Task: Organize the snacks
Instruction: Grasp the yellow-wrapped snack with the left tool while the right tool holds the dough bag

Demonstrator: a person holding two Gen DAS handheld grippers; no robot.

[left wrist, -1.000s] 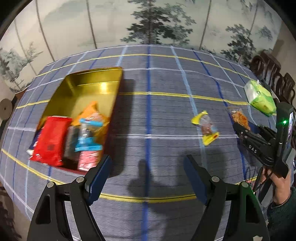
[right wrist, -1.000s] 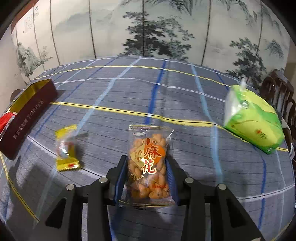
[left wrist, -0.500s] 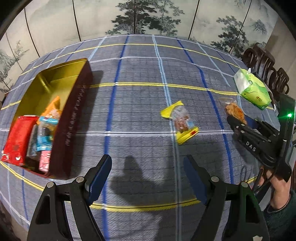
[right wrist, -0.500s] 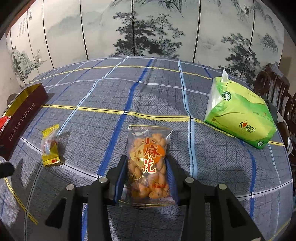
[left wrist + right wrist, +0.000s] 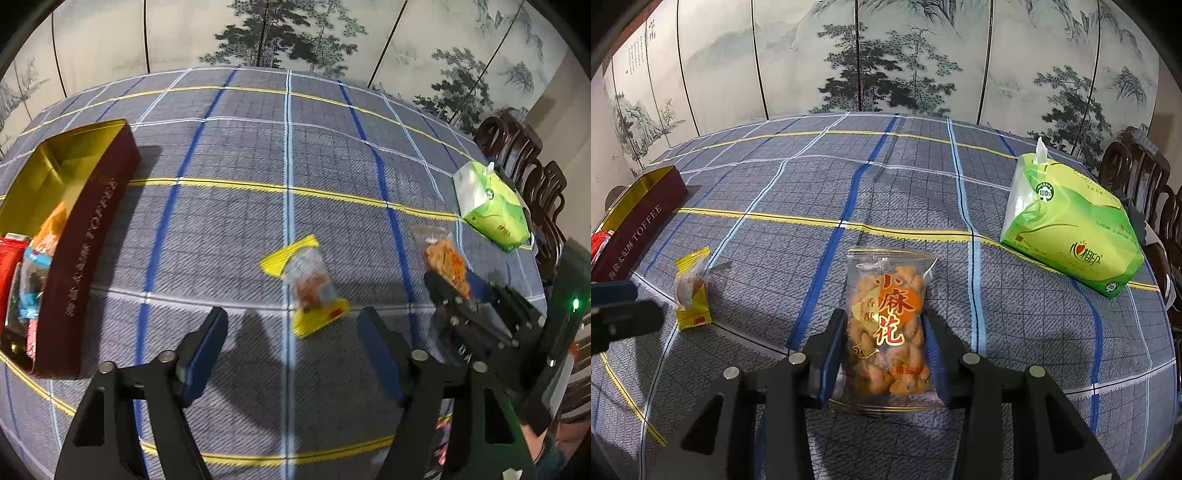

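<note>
A small yellow-ended snack packet (image 5: pixel 308 284) (image 5: pixel 691 291) lies on the plaid tablecloth. My left gripper (image 5: pixel 293 332) hovers just short of it, its jaws closing with nothing between them. The right gripper (image 5: pixel 884 345) is shut on a clear bag of orange fried twists (image 5: pixel 888 325) (image 5: pixel 445 260), its pads pressing both sides. A dark red toffee tin (image 5: pixel 79 243) (image 5: pixel 635 225) with a gold inside stands at the left and holds several wrapped snacks (image 5: pixel 33 258).
A green tissue pack (image 5: pixel 491 205) (image 5: pixel 1071 229) lies at the table's right side. Dark wooden chairs (image 5: pixel 524 162) stand past the right edge. A painted folding screen (image 5: pixel 886 55) closes off the back. A hand (image 5: pixel 554 443) holds the right gripper's handle.
The left gripper has moved right toward the yellow packet, which now lies just ahead of its fingers, and its jaws have narrowed. The tin has slid to the left of its view. The right gripper's view has swung slightly left, still gripping the bag.
</note>
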